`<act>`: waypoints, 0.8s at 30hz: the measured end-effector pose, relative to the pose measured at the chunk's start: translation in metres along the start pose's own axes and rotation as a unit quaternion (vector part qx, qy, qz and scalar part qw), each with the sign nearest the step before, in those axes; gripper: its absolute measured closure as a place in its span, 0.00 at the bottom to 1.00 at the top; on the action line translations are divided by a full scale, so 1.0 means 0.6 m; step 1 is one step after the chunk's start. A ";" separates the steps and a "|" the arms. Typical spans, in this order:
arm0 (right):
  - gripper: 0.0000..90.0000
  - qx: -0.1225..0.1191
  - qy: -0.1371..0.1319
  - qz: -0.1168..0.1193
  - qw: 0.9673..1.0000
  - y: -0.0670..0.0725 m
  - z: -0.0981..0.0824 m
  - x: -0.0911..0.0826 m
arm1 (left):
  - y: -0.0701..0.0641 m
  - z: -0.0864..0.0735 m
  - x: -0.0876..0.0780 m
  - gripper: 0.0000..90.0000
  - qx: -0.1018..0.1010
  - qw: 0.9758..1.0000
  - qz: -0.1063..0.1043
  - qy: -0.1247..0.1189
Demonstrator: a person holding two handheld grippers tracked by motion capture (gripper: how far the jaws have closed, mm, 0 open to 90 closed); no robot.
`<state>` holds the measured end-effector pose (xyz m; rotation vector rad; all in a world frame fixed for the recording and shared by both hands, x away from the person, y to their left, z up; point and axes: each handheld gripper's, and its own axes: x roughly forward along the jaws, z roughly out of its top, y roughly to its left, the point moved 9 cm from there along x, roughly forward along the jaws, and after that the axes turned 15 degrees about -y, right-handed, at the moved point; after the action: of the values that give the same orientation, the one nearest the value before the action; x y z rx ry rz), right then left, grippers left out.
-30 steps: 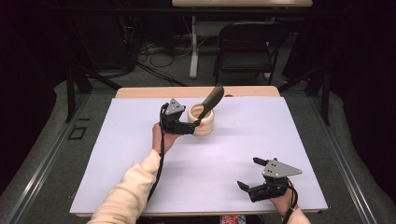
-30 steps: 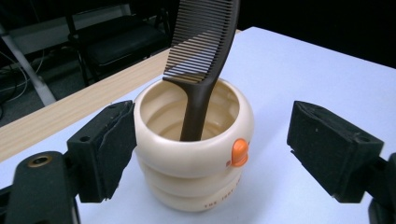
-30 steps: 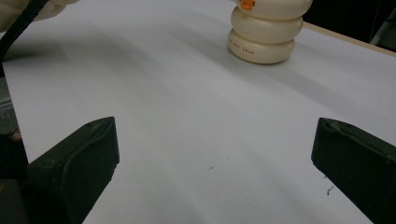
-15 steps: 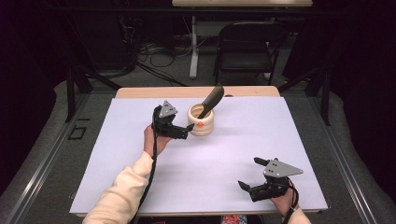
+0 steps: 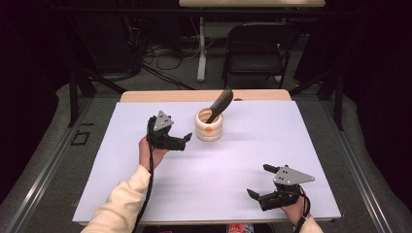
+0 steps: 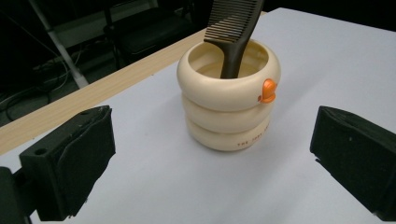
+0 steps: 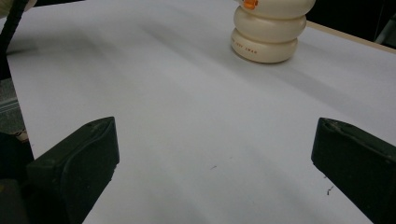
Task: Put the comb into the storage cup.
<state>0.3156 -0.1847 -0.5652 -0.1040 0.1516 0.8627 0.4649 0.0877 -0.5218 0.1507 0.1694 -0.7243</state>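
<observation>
You are holding your left tongs (image 5: 187, 140) wide open and empty just beside the cream holder (image 5: 209, 125) with the comb (image 5: 219, 103), right tongs (image 5: 260, 182) likewise gaping, empty, well apart.

This looks like a lab or recording studio: a table (image 5: 145, 194) under a white sheet stands in a dark, black-walled room, with loose cables (image 5: 160, 56) on the grey floor at 11 o'clock and a folding chair (image 5: 257, 43) at 1 o'clock.

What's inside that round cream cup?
A dark comb stands in the cup, leaning, teeth end sticking out above the rim. The cup's wall hides the comb's bottom end.
</observation>
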 end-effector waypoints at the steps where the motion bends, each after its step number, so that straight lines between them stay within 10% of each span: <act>1: 0.00 0.000 0.000 0.000 1.000 0.000 0.000 0.000 | 0.001 -0.002 -0.003 0.00 0.002 1.000 0.002 0.002; 24: 0.00 -0.003 0.003 0.001 1.000 0.001 0.000 0.000 | 0.008 -0.030 -0.065 0.00 0.006 1.000 0.022 0.012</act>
<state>0.3148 -0.1842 -0.5651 -0.1119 0.1539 0.8643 0.4376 0.1197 -0.5310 0.1735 0.1840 -0.6809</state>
